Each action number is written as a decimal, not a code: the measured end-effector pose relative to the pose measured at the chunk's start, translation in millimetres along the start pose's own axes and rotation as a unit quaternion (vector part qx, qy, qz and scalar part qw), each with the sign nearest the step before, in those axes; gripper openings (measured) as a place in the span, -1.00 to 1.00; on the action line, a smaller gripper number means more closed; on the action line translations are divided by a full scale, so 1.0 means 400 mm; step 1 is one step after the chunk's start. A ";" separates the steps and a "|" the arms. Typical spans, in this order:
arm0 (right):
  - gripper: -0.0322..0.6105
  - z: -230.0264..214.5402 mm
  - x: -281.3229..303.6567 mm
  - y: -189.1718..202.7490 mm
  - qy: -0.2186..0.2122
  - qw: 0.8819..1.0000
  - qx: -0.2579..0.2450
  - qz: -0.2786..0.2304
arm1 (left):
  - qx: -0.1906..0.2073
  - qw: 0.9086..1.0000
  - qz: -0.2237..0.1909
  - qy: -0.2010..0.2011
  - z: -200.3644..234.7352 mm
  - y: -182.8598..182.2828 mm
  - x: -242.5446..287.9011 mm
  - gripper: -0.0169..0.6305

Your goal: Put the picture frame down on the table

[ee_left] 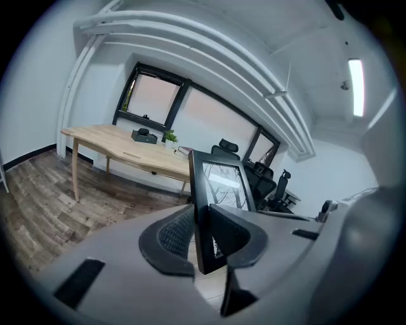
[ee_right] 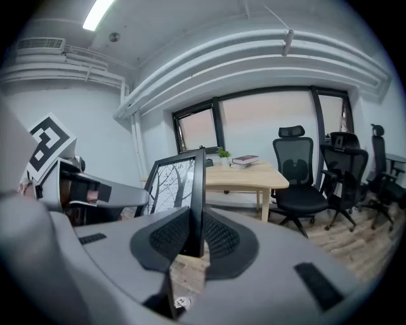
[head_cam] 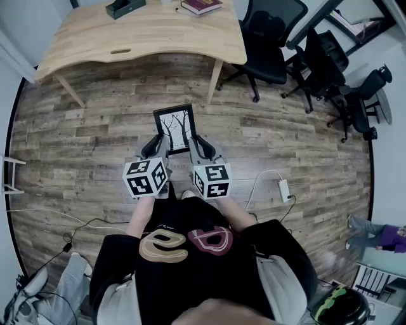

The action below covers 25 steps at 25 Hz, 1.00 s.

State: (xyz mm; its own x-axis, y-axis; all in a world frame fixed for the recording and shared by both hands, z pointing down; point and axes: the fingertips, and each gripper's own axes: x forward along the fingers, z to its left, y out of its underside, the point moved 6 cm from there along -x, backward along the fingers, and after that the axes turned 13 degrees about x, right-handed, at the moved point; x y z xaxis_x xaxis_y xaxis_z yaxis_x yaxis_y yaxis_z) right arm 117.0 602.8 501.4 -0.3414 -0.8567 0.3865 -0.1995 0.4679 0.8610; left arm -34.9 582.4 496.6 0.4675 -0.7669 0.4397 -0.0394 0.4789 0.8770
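A black picture frame (head_cam: 175, 129) with a bare-tree print is held in the air over the wood floor, in front of the person. My left gripper (head_cam: 160, 150) is shut on its left edge, and my right gripper (head_cam: 193, 149) is shut on its right edge. In the left gripper view the picture frame (ee_left: 212, 197) stands between the jaws; in the right gripper view the picture frame (ee_right: 181, 184) is pinched edge-on. The light wooden table (head_cam: 143, 32) stands ahead, well apart from the frame.
A dark tray (head_cam: 125, 7) and a book (head_cam: 202, 6) lie on the table's far side. Black office chairs (head_cam: 269, 38) stand to the right. A white power adapter with cable (head_cam: 283, 188) lies on the floor at right.
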 end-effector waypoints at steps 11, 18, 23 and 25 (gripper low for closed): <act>-0.66 0.057 0.160 -0.060 0.015 1.000 0.020 -0.014 | 0.012 1.000 -0.002 0.020 0.154 -0.089 0.084 -0.69; -0.65 0.128 0.299 -0.099 0.023 0.999 0.035 -0.028 | 0.027 0.999 -0.007 0.034 0.302 -0.158 0.135 -0.69; -0.65 0.168 0.361 -0.117 0.035 0.998 0.033 -0.035 | 0.038 0.998 -0.008 0.049 0.374 -0.194 0.159 -0.69; -0.65 0.175 0.371 -0.121 0.038 0.998 0.030 -0.035 | 0.039 0.998 -0.011 0.054 0.386 -0.199 0.165 -0.69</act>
State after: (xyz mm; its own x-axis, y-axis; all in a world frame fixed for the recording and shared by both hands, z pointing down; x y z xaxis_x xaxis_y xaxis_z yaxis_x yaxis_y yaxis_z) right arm 11.7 468.2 493.8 -0.2543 -0.9005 0.3527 -0.2756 0.4170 0.8661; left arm -137.4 427.7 485.6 0.5613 -0.7241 0.4008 -0.0941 0.4252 0.9002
